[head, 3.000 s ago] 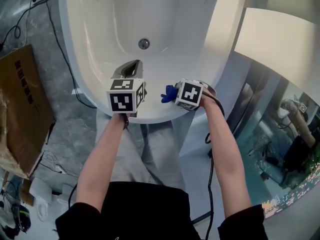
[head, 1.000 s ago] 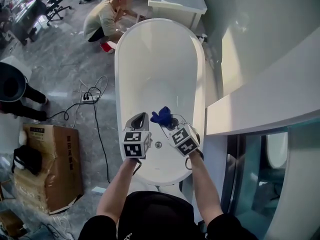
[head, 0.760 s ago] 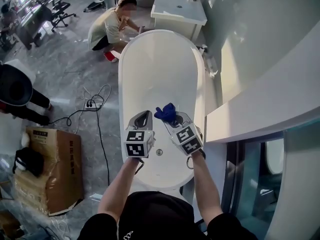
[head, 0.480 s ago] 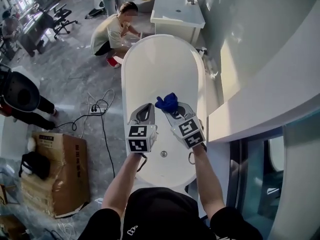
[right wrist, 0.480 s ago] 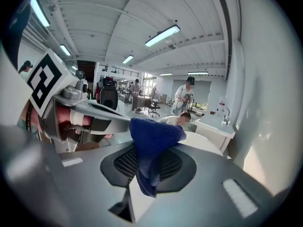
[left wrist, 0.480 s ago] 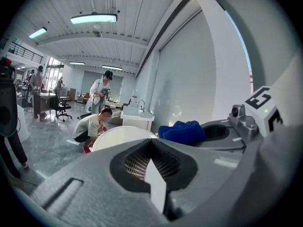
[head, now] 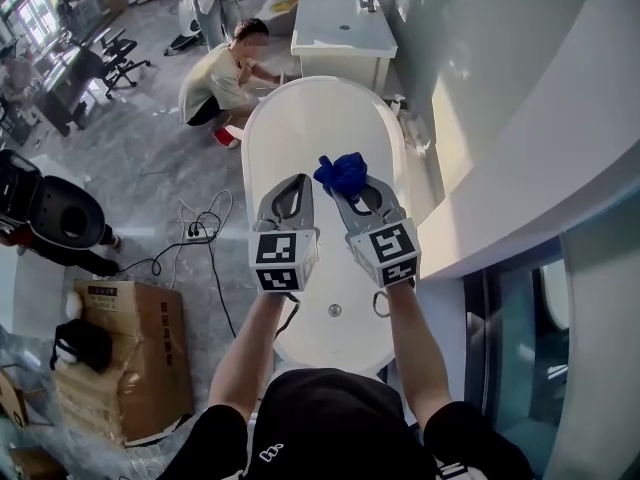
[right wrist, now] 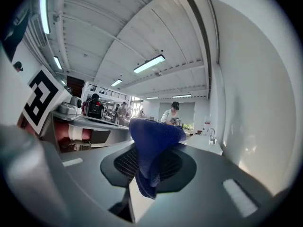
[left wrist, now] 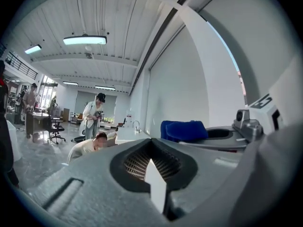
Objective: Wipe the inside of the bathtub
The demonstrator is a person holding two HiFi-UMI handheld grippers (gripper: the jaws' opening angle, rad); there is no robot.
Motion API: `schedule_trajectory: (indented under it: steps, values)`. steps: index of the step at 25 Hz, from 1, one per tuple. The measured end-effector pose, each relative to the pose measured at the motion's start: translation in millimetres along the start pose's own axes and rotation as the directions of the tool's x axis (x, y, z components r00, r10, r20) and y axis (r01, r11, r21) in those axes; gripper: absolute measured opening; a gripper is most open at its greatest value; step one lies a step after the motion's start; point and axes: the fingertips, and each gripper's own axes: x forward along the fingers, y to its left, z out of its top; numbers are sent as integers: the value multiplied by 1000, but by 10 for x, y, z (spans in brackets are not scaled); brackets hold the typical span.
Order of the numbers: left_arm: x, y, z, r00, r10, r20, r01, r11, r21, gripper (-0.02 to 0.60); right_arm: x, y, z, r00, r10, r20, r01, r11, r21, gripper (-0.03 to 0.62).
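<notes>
Bathtub (head: pixel 330 118), right hand-held gripper (head: pixel 347 185) raised, clamping cloth (head: pixel 340 169)

head: steeply down over bathtub (head: pixel 320 108) | gripper views: level, roomward | shared: blue cloth (head: pixel 342 171)

The grey marbled floor (head: pixel 140 173) carries the white bathtub (head: pixel 250 158), with a white basin cabinet (head: pixel 335 38) at its far end. A cardboard box (head: pixel 130 353), a power strip (head: pixel 197 234) with black cable (head: pixel 217 286), and a crouching person (head: pixel 215 80) are also on it.
</notes>
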Motion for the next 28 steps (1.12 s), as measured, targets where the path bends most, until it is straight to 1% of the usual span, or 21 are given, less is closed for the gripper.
schedule_trajectory:
  steps: [2, 4, 7, 11, 18, 28]
  values:
    - [-19, -51, 173, 999, -2, 46, 1, 1000, 22, 2, -70, -73, 145, 999, -25, 48, 25, 1000, 7, 78]
    - [17, -89, 304, 997, -1, 75, -3, 999, 54, 2, -120, -172, 255, 995, -51, 80, 49, 999, 23, 78]
    - [57, -136, 424, 995, -2, 97, -5, 997, 75, 2, -158, -265, 281, 992, -94, 84, 93, 996, 13, 78]
    - [56, -224, 387, 995, -11, 96, 2, 996, 89, 2, -235, -325, 250, 984, -157, 87, 155, 987, 32, 78]
    - [-24, -289, 220, 997, -3, 81, -3, 996, 84, 2, -321, -269, 125, 985, -162, 63, 160, 986, 41, 77]
    - [-79, -186, 163, 997, 16, 80, -23, 995, 92, 2, -244, -157, 79, 987, -150, 63, 147, 988, 44, 78]
